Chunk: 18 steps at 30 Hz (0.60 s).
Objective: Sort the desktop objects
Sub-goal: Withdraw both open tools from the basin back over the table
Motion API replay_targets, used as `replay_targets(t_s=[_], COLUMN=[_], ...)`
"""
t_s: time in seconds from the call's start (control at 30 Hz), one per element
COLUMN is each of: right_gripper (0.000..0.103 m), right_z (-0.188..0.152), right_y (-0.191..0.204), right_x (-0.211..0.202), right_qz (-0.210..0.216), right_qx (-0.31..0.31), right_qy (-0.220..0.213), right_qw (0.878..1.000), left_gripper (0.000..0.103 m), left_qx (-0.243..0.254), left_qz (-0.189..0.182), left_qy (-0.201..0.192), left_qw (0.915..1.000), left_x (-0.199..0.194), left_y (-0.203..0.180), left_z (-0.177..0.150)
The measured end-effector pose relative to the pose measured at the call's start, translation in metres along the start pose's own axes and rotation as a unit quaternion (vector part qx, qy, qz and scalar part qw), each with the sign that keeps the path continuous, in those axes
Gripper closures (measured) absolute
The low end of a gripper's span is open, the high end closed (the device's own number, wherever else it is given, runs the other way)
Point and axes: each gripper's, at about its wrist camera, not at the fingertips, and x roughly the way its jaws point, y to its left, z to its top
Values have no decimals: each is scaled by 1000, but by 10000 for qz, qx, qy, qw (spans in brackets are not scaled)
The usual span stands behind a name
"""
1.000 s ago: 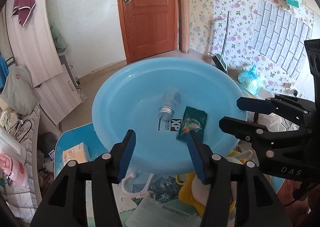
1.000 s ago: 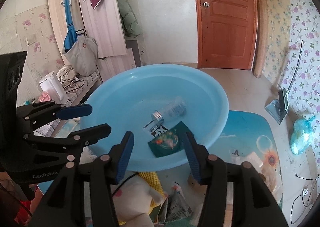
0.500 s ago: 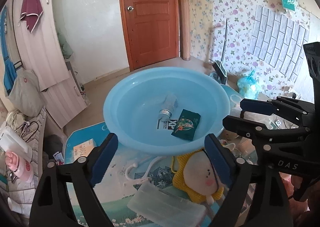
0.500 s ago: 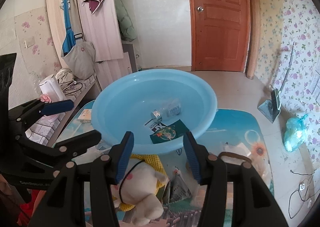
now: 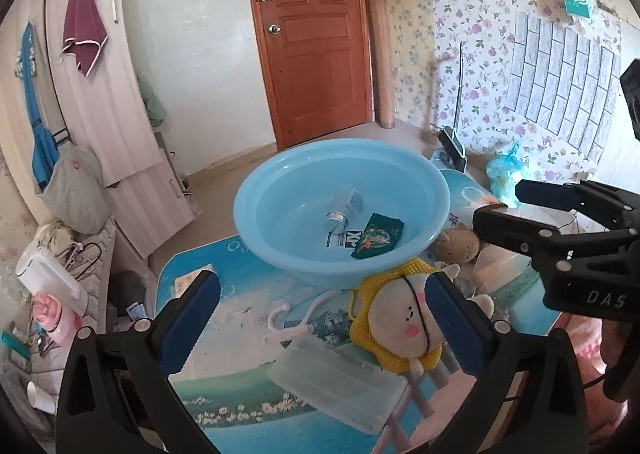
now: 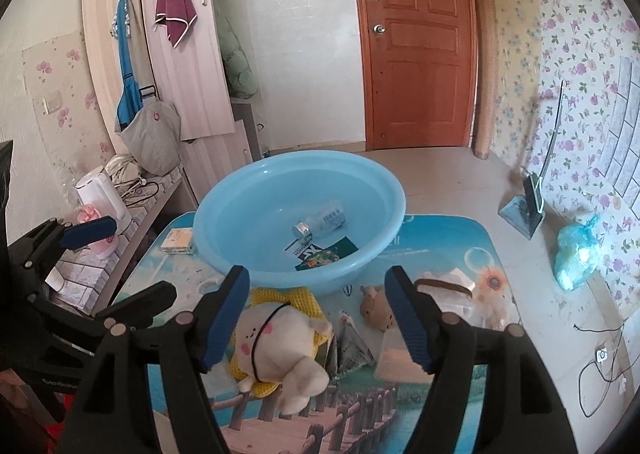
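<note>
Floral wallpaper and a brown door [image 5: 316, 42] back a bench [image 5: 224, 394] with a scenic blue mat. Far on it sits a blue basin [image 5: 280, 178] holding a small bottle [image 5: 344, 208] and a green packet [image 5: 378, 240]. Near it lie a plush toy [image 5: 400, 320] and a clear box [image 5: 336, 382] — both the left hand-held gripper [image 5: 320, 318] and the right hand-held gripper [image 6: 318, 308] hover with jaws apart, empty.

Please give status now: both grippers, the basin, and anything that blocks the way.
Left gripper open, empty. Right gripper open, empty. Blue basin holds a clear bottle and a green packet. White plush toy lies nearest; nothing blocks it.
</note>
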Motion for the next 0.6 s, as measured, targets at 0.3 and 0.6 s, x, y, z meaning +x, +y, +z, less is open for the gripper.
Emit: replay_targets(t_s=[0.3, 0.6], right_gripper=[24, 24], right_z=[-11, -35], right_y=[4, -15], right_x=[-7, 0], right_qz=[-49, -154], right_qx=[-70, 190], right_qy=[90, 367], right_qw=[9999, 9990], left_gripper=[0, 0], left_qx=[-149, -443], left_qz=[-8, -97], left_qy=[125, 518], left_qw=[9998, 9976], left_x=[-7, 9], left_y=[4, 12], left_z=[-13, -44])
